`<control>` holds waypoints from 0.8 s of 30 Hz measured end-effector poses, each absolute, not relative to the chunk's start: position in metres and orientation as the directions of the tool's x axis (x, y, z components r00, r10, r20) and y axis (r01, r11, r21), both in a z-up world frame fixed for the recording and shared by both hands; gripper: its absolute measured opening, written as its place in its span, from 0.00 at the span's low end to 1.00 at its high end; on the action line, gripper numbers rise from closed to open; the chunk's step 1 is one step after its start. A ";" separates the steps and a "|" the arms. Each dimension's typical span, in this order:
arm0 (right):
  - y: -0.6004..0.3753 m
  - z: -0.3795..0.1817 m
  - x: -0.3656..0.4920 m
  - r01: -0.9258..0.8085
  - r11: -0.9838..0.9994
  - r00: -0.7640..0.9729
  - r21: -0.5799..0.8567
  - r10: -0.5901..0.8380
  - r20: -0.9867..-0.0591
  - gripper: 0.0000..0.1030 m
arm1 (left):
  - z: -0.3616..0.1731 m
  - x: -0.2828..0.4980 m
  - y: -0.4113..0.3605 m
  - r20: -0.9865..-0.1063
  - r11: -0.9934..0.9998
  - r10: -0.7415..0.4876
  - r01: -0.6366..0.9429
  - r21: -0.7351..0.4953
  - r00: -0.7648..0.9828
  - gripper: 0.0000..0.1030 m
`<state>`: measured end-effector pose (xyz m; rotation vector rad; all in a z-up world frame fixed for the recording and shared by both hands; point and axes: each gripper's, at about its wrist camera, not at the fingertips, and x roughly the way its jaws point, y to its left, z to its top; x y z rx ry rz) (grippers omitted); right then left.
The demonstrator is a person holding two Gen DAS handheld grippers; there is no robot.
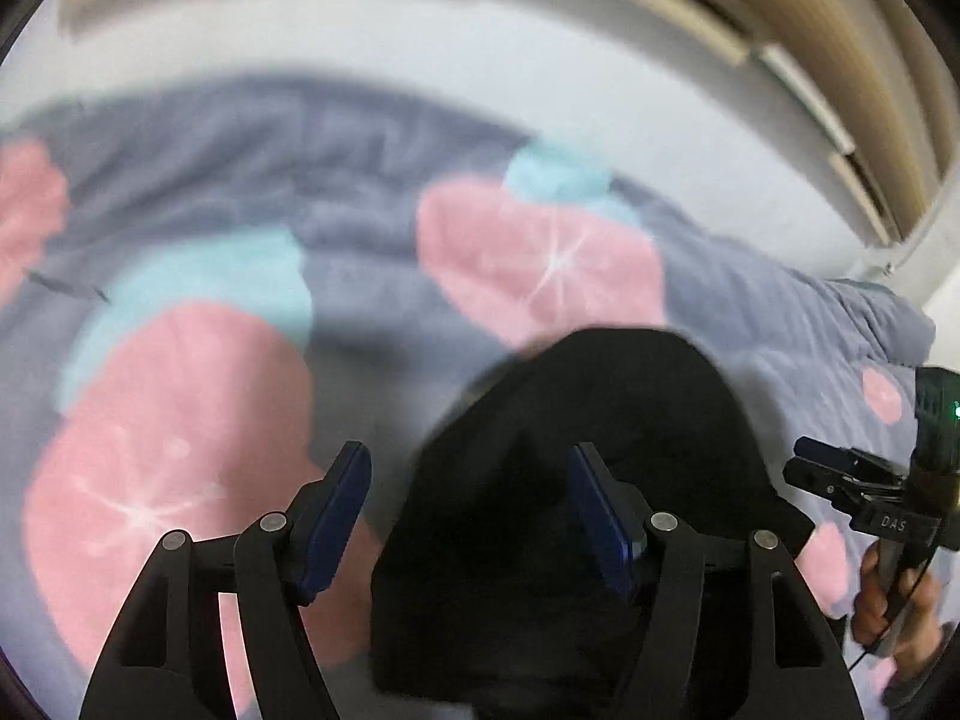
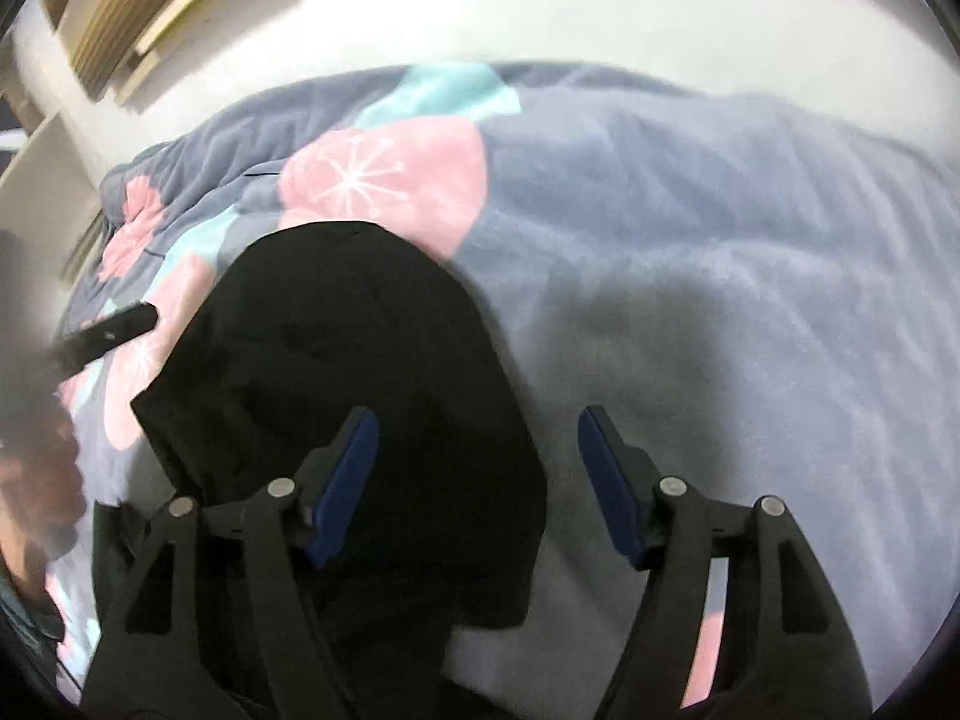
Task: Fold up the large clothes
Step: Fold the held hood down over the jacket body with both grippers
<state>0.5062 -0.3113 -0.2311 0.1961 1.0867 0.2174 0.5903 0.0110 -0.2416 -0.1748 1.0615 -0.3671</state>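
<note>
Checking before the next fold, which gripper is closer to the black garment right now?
Left, narrowly. The left gripper hangs open with the black garment under its right finger. The right gripper hangs open at the garment's right edge, mostly over the blanket. Neither holds it.

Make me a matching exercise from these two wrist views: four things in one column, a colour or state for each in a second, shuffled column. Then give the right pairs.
Things:
1. black garment
2. blanket
3. left claw
4. large flower print

Colours or states:
A. pink with white starburst lines
B. open, holding nothing
C. grey-blue and fleecy, spread under everything
D. dark, lying in a heap on the bedding

Pairs: 1-D, 2-C, 3-B, 4-A

The right claw is open too, hovering over the garment's edge.
</note>
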 end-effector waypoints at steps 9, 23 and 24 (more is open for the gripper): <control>-0.295 -0.289 0.535 -0.079 0.916 0.313 0.394 0.398 -0.862 0.67 | -0.306 0.602 -0.003 -0.853 0.892 -0.446 0.220 -0.396 0.272 0.67; -0.258 -0.158 0.430 -0.252 0.945 0.568 0.207 0.318 -0.759 0.14 | -0.168 0.473 -0.006 -0.713 0.866 -0.443 0.466 -0.182 0.544 0.13; -0.255 -0.144 0.409 -0.264 0.950 0.597 0.168 0.298 -0.745 0.13 | -0.157 0.459 -0.002 -0.700 0.860 -0.450 0.480 -0.172 0.555 0.13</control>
